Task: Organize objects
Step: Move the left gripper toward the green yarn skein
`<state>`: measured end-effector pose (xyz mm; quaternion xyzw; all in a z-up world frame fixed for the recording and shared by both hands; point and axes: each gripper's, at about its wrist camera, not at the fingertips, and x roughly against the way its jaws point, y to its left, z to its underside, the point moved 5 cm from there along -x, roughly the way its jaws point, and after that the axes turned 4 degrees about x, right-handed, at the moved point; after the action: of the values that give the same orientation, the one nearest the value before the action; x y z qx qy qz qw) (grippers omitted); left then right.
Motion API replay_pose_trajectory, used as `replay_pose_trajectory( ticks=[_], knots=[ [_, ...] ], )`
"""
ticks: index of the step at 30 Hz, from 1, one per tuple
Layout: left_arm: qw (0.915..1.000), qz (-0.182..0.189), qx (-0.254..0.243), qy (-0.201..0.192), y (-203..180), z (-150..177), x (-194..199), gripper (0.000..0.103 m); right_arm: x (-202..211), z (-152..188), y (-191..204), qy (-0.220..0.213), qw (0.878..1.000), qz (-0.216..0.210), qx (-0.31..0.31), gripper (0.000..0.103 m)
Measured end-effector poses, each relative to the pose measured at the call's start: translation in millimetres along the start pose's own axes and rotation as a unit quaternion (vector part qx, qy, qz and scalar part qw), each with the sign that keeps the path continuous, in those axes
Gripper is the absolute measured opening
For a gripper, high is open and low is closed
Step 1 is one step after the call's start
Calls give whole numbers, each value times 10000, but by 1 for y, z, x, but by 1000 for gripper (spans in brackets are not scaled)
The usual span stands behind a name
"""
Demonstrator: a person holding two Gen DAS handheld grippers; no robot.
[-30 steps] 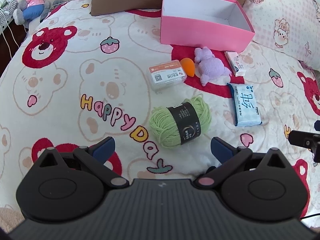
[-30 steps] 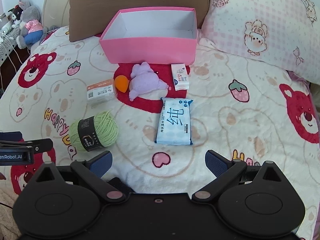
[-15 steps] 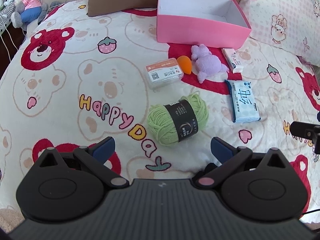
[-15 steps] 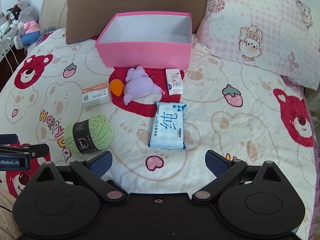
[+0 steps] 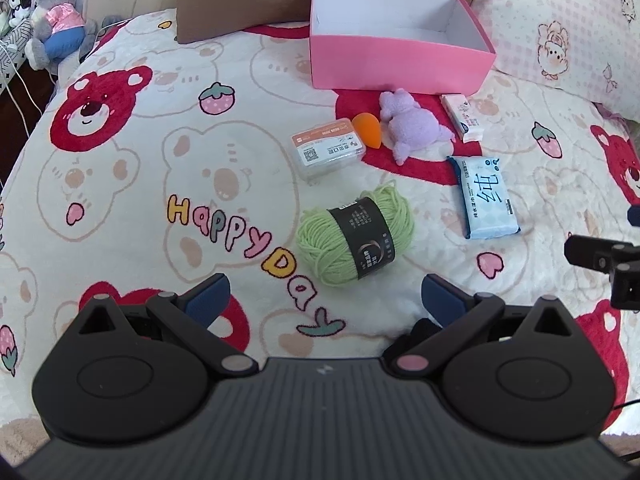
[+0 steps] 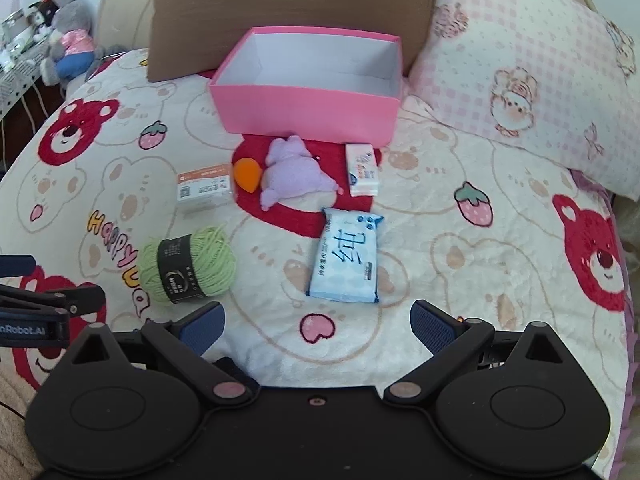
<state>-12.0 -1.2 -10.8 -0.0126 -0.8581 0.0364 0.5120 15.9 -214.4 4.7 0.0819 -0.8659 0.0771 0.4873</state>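
Observation:
An empty pink box (image 5: 396, 68) (image 6: 308, 112) stands at the far side of the bed. In front of it lie a purple plush toy (image 5: 412, 126) (image 6: 294, 172), an orange egg-shaped sponge (image 5: 366, 132) (image 6: 247, 174), a clear plastic case with an orange label (image 5: 326, 152) (image 6: 205, 188), a small white packet (image 5: 464, 118) (image 6: 363, 168), a blue wet-wipe pack (image 5: 488, 198) (image 6: 347, 260) and a green yarn ball (image 5: 356, 240) (image 6: 190, 266). My left gripper (image 5: 326, 298) is open just short of the yarn. My right gripper (image 6: 316, 320) is open just short of the wipes.
A brown cushion (image 6: 292, 12) and a pink checked pillow (image 6: 532, 80) lie behind the box. Stuffed toys (image 5: 52, 28) sit on a side shelf at the far left. The bear-print blanket (image 5: 180, 152) is bare to the left of the objects.
Both grippers have drawn back and risen slightly, so the objects sit a little farther off and higher in the views. Both stay open and nothing on the bed has moved.

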Motion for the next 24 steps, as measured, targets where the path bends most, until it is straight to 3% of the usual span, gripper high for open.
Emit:
replay_pose_trajectory(
  ticks=[24],
  knots=[
    [9994, -141, -274, 187, 1, -3, 2, 103, -6, -10, 1, 75, 9998, 94, 148, 101]
  ],
)
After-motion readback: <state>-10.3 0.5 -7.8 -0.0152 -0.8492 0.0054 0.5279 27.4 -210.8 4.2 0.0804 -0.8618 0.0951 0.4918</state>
